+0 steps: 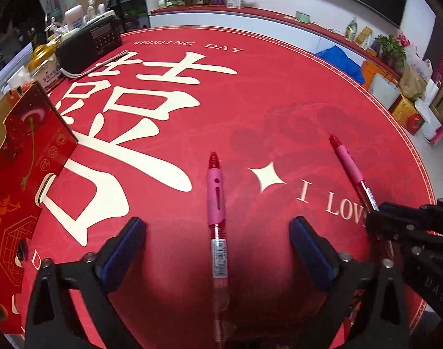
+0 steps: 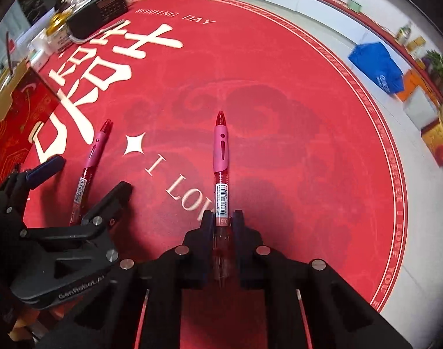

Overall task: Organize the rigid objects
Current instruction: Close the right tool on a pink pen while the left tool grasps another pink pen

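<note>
The right gripper [image 2: 223, 221] is clamped on a red pen [image 2: 221, 157] whose tip points straight ahead from its fingers, over the red mat [image 2: 308, 145]. Beside it, the left gripper [image 1: 217, 229] stands with jaws wide apart, a second red pen [image 1: 216, 203] lying between them, untouched. A red box [image 1: 23, 157] sits to that gripper's left.

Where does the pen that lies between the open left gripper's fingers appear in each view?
Left wrist view: the pen runs up the lower centre.
Right wrist view: the same pen lies at lower left, beside the left gripper.
Shared landmark: the cream star.
</note>
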